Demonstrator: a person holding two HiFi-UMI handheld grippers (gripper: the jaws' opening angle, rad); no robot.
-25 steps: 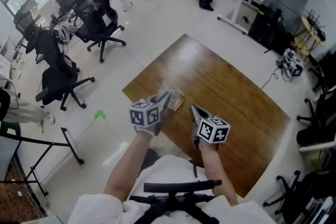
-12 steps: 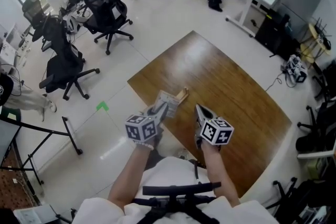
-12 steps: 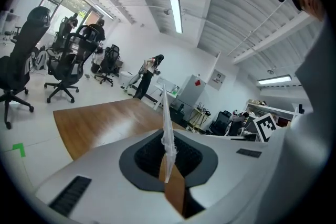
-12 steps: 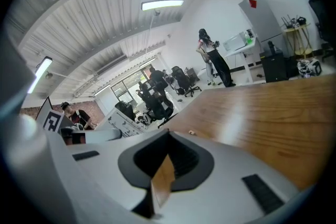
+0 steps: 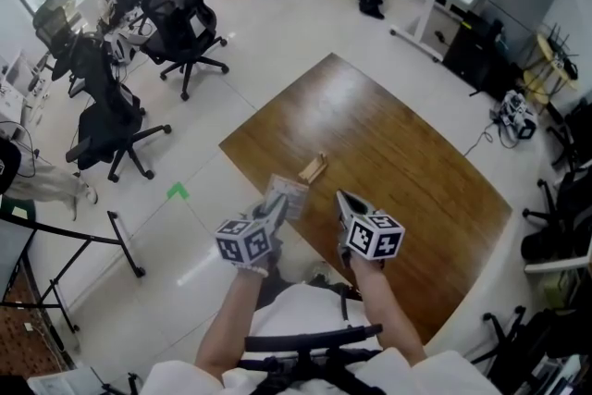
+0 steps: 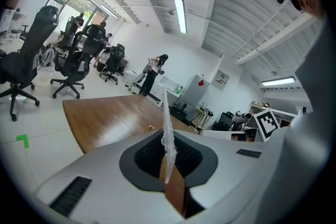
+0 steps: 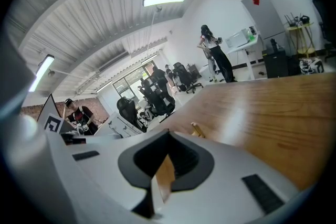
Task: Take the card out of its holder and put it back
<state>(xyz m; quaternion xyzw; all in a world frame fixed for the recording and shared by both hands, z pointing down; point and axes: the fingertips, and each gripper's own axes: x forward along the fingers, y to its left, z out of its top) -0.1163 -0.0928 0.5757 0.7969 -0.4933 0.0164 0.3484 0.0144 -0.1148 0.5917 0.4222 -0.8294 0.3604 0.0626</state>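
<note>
Your left gripper [image 5: 277,204] clamped the card [image 5: 288,195], apart from the wooden holder [image 5: 313,168] on the table [image 5: 398,153] just beyond; your right gripper [image 5: 344,202] was closed, empty.

The person wears a white top [image 5: 298,302] with short white sleeves [image 5: 176,375]. Black straps [image 5: 313,338], seemingly a chest harness, cross its front. The left gripper [image 5: 277,204] and right gripper [image 5: 341,198] have pale grey shells, each bearing a white cube [image 5: 245,240] with black square markers. In the gripper views each shell shows a dark rounded recess around the jaws, tan pads [image 6: 175,189] and black slotted strips.
</note>
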